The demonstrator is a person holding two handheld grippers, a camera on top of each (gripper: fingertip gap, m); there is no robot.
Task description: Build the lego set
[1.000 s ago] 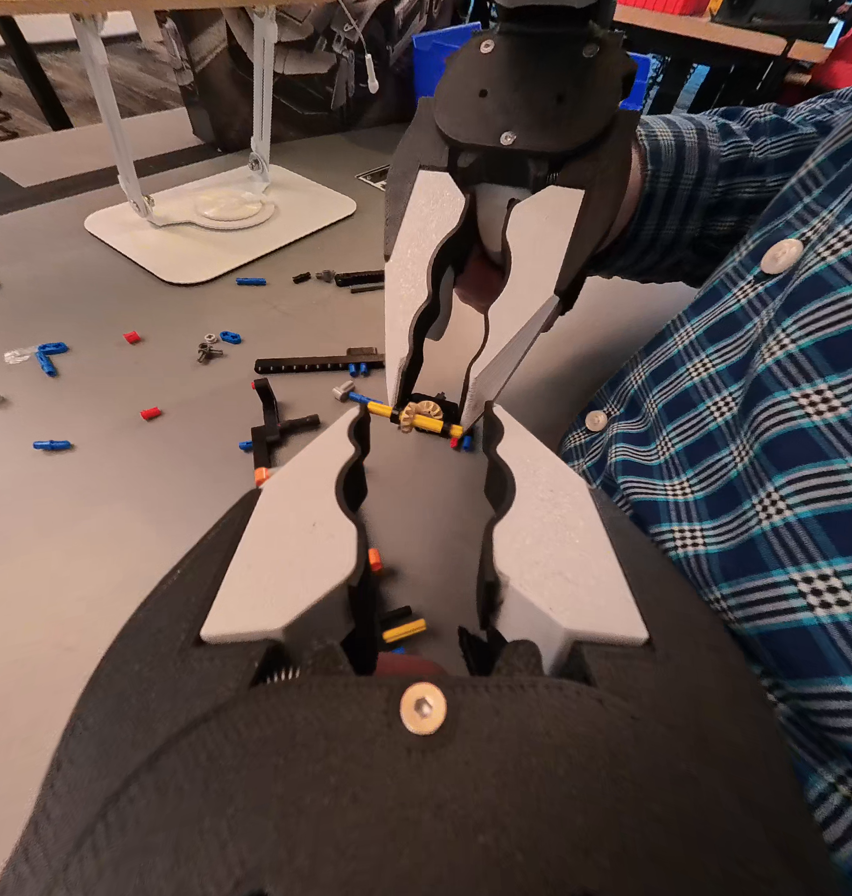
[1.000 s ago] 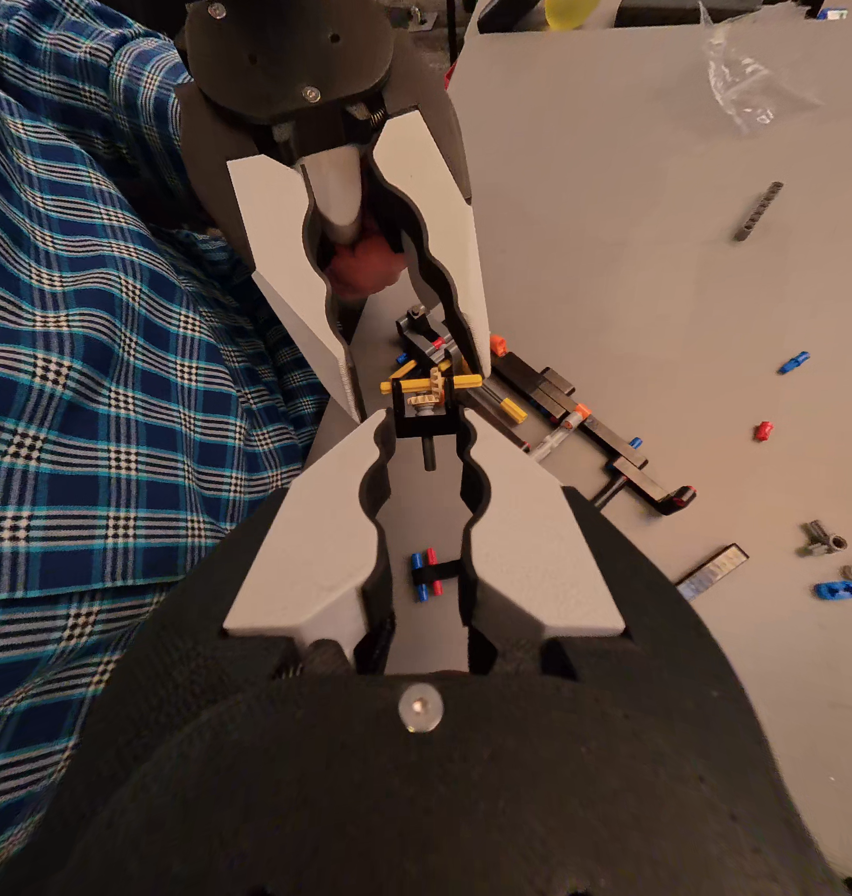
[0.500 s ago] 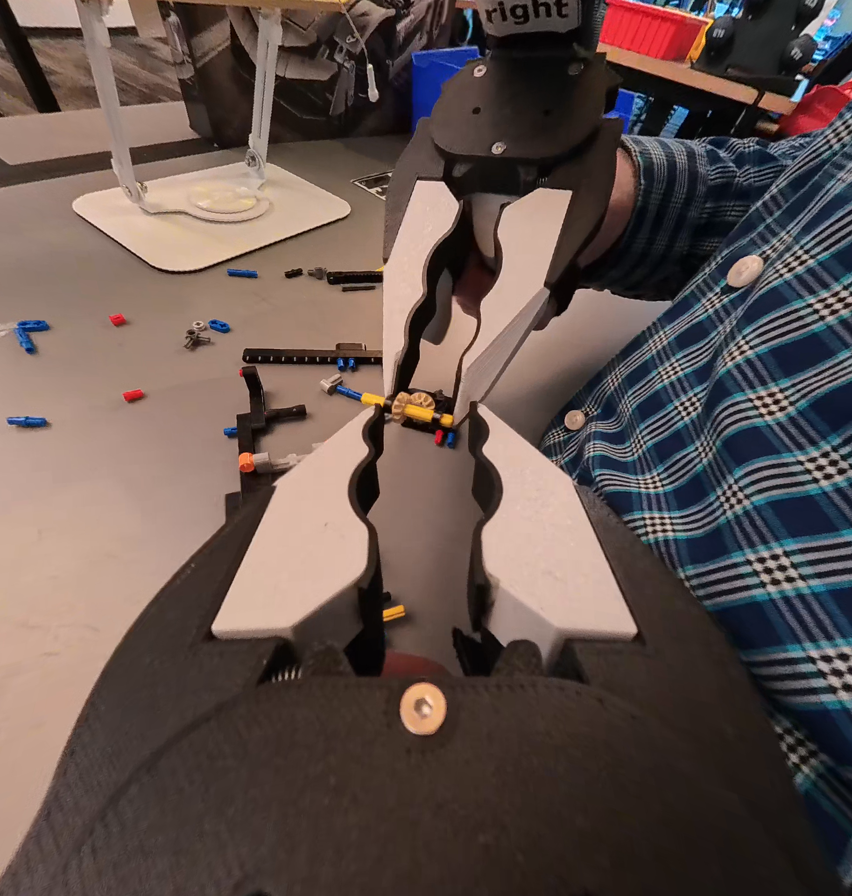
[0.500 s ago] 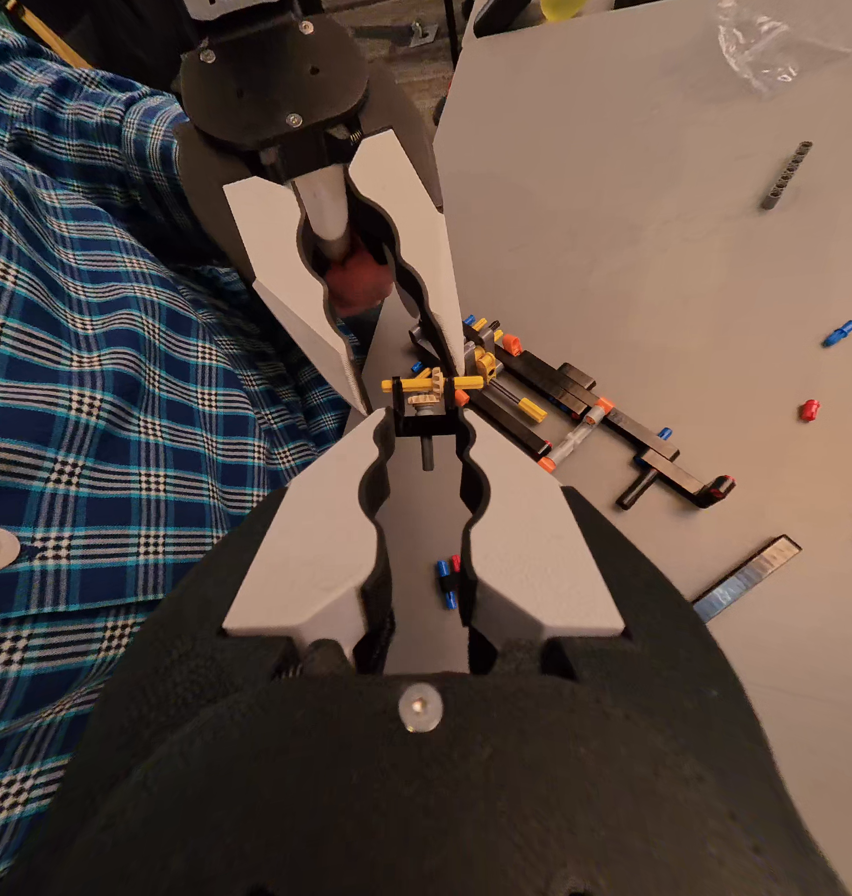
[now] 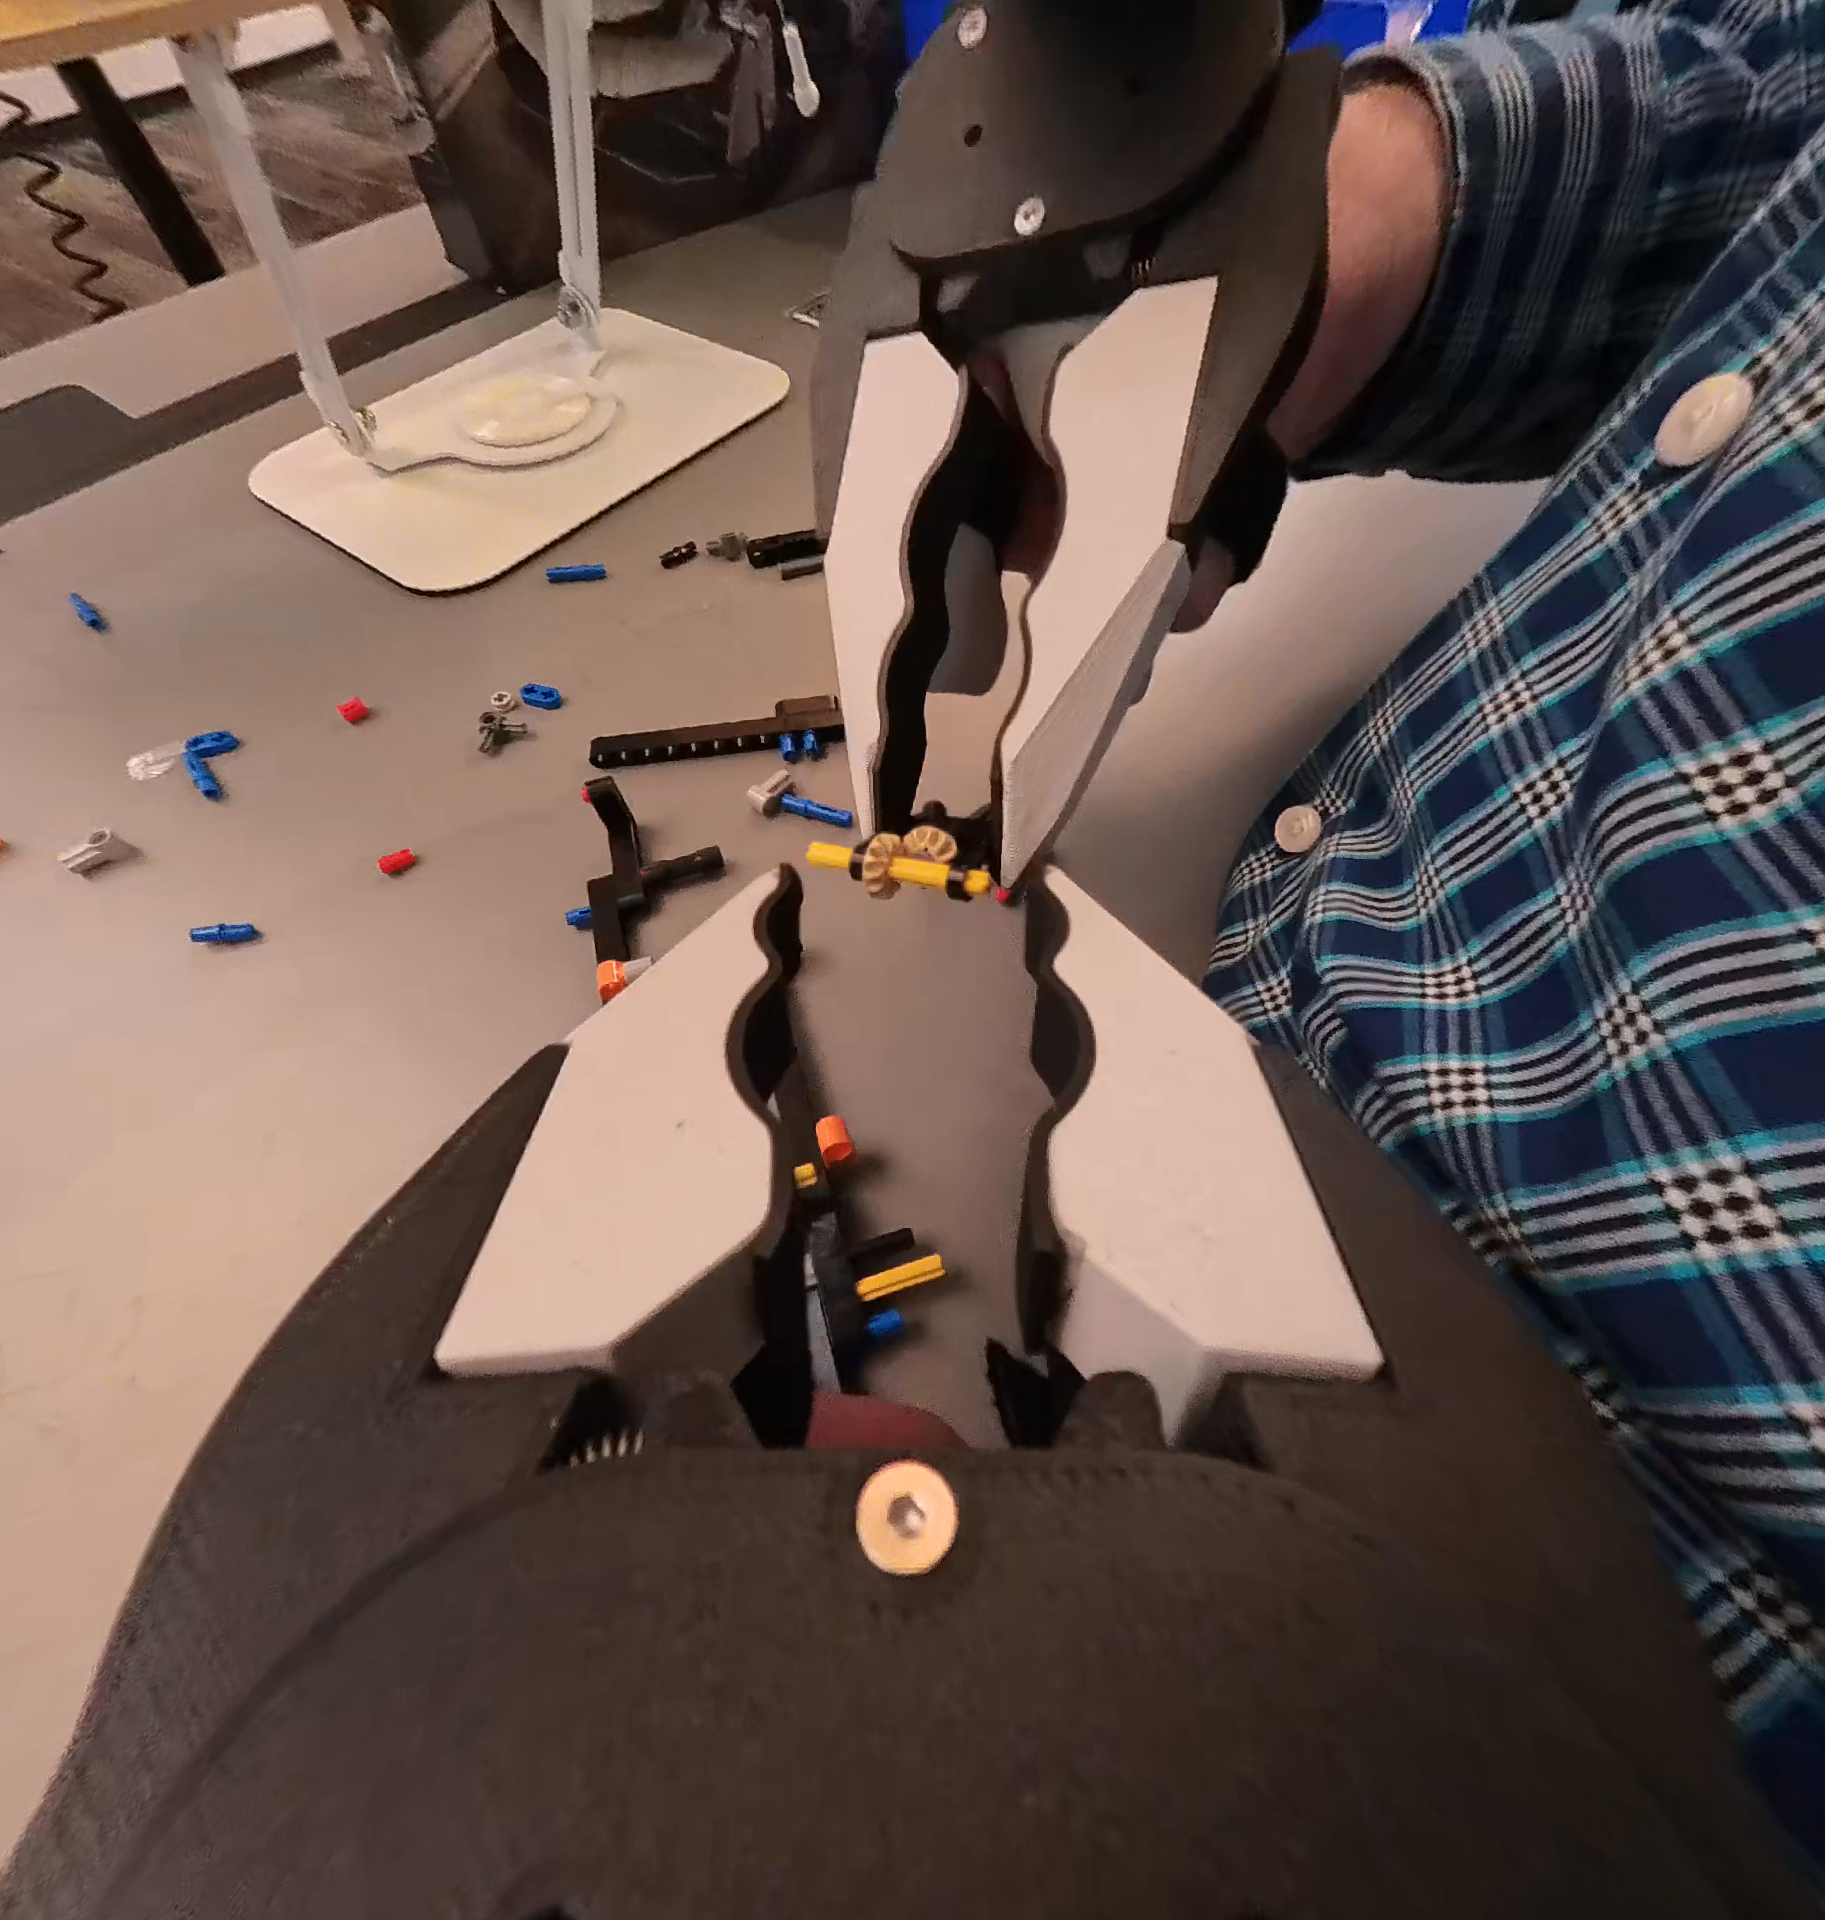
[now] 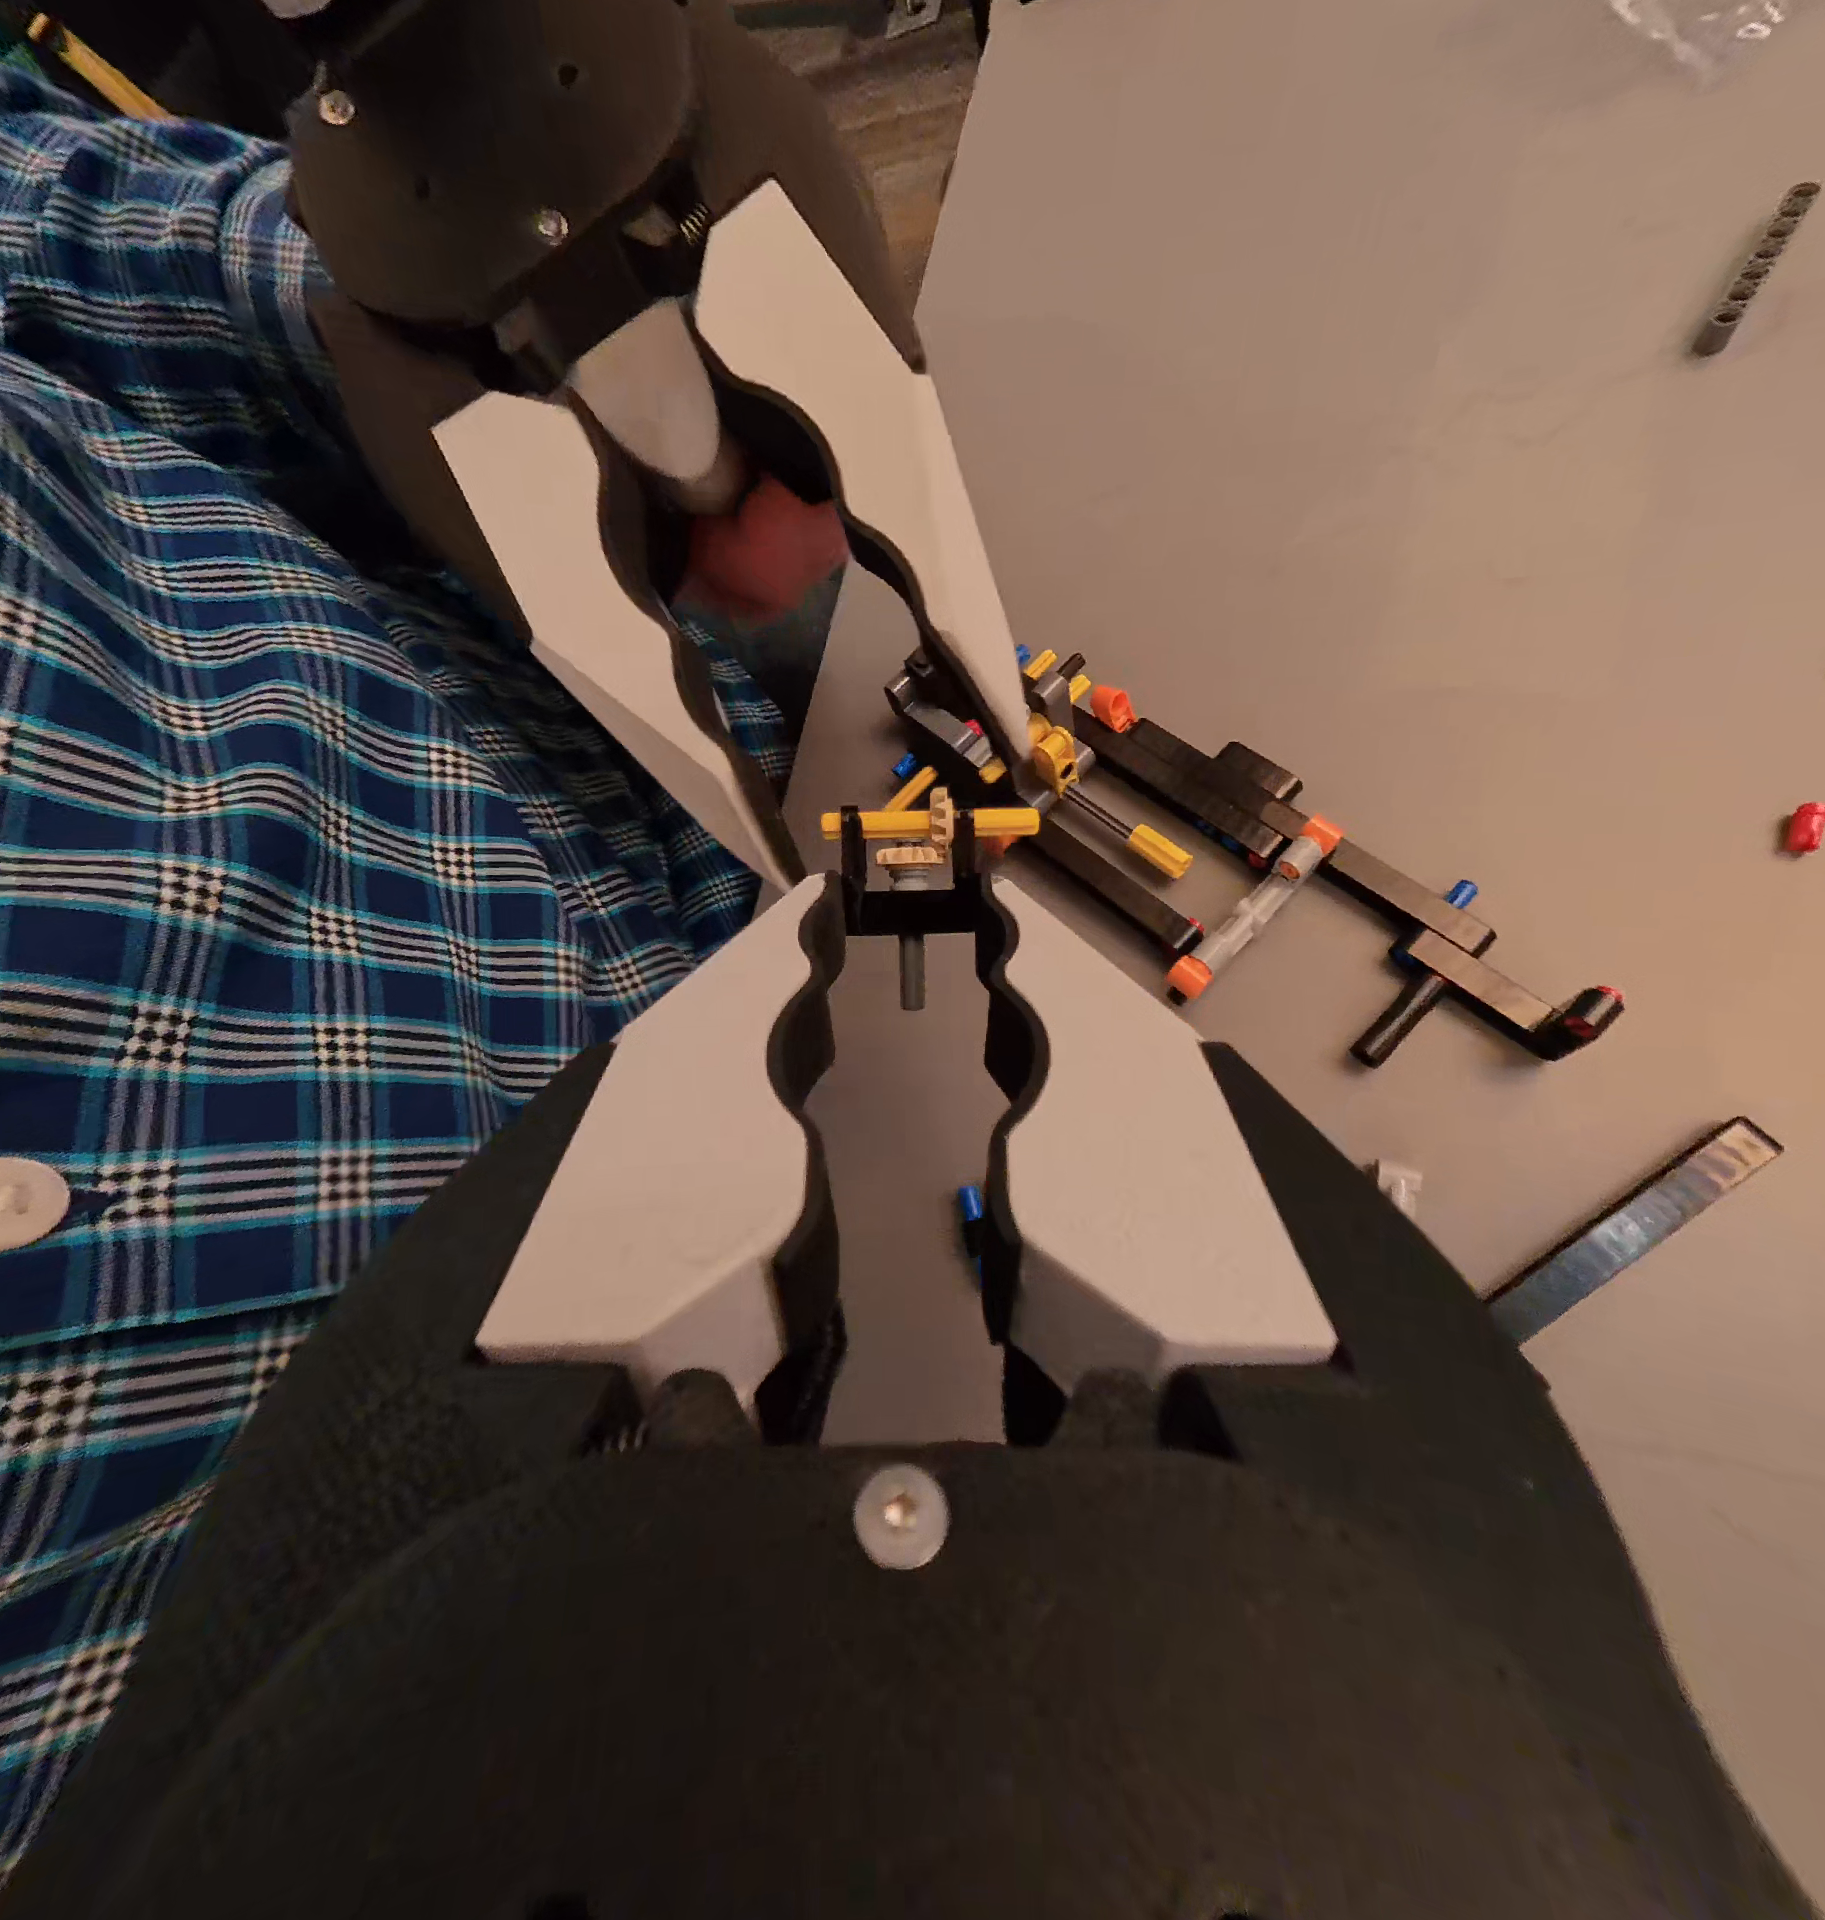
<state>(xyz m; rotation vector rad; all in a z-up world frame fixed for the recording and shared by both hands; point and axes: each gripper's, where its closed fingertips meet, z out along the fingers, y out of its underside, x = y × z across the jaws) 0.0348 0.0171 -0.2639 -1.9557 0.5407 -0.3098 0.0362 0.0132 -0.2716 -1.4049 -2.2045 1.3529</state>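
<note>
My right gripper [image 6: 908, 894] is shut on a small black frame [image 6: 913, 914] that carries tan gears and a yellow axle [image 6: 929, 823]. It holds the frame above the grey table [image 6: 1407, 520]. The frame also shows in the left wrist view [image 5: 949, 831], with the yellow axle [image 5: 835, 856] and the right gripper [image 5: 949, 831] coming down from above. My left gripper [image 5: 913, 888] is open, its fingertips on either side of the axle, tip to tip with the right gripper. A larger black beam assembly [image 6: 1251, 821] with orange and yellow parts lies on the table under the left gripper [image 6: 903, 821].
Loose blue, red and grey pieces are scattered on the table's left part [image 5: 212, 758]. A long black beam [image 5: 710, 743] and a white stand base [image 5: 513, 457] lie farther back. A grey beam [image 6: 1760, 270] and a dark flat strip [image 6: 1635, 1216] lie to the right. The person's plaid shirt [image 5: 1562, 935] is close by. My two grippers' fingertips are within a few centimetres of each other.
Both grippers have shifted and tilted together over the table. The small frame stays in the right gripper, and the left fingers stay apart around the axle.
</note>
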